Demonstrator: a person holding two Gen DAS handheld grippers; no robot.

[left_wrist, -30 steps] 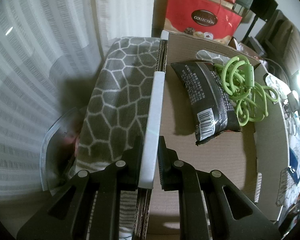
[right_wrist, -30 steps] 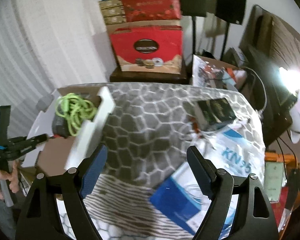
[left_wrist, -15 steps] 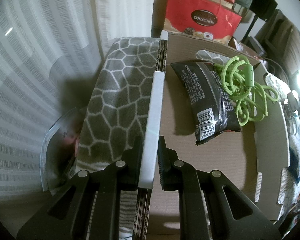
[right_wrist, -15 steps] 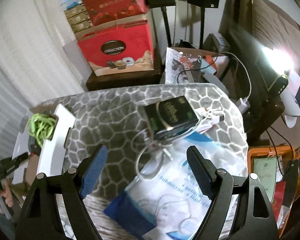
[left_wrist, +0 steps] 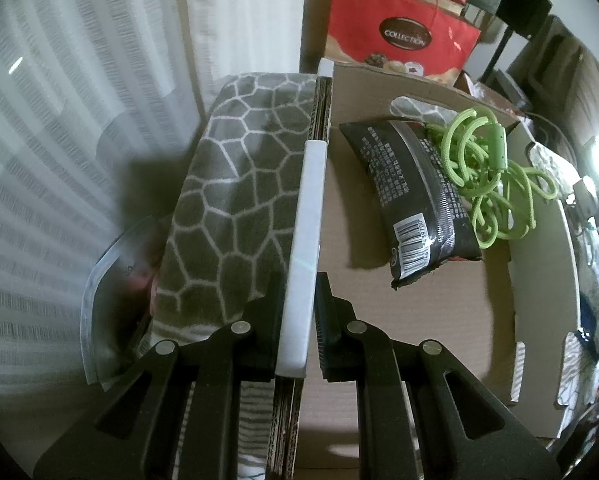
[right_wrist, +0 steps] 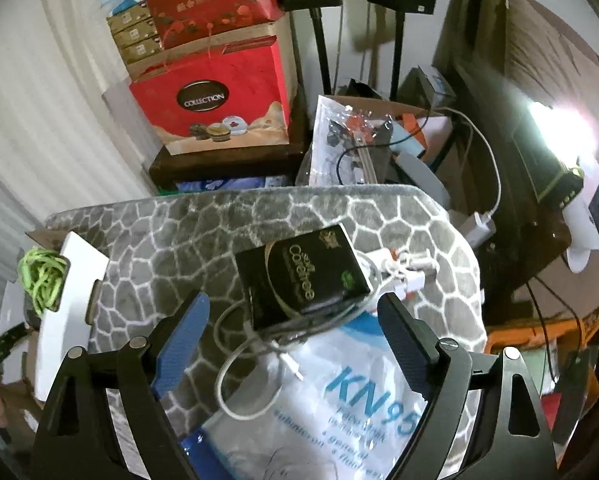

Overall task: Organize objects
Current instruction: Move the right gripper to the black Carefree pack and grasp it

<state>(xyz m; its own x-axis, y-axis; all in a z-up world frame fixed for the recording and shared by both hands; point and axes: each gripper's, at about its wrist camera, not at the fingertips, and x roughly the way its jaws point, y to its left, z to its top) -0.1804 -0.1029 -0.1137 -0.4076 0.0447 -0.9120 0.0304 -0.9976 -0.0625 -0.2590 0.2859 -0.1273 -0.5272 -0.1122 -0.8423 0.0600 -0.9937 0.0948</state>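
Left gripper (left_wrist: pixel 298 312): clamped on the near wall of the box (left_wrist: pixel 419 300), its white rim pinched between the fingers.
Box contents: a black packet (left_wrist: pixel 415 196) lying flat, with a green cord (left_wrist: pixel 495 172) bunched just beside it and partly over its far edge.
Right gripper (right_wrist: pixel 293 334): jaws wide, nothing between them, hovering over the blanket (right_wrist: pixel 171 240).
Right view only: a black carton (right_wrist: pixel 303 276) on the blanket ahead of the fingers, a white cable (right_wrist: pixel 235 364) looped at its near side, and a KN95 bag (right_wrist: pixel 339 400) under both.
Box in right view: far left, with the cord (right_wrist: pixel 41 276) showing over its white flap (right_wrist: pixel 69 300).
Left view only: the box floor and the packet's barcode.
Surroundings: a red bag (right_wrist: pixel 215 100) and stacked boxes behind the blanket; striped curtain (left_wrist: pixel 59 120) to the left.
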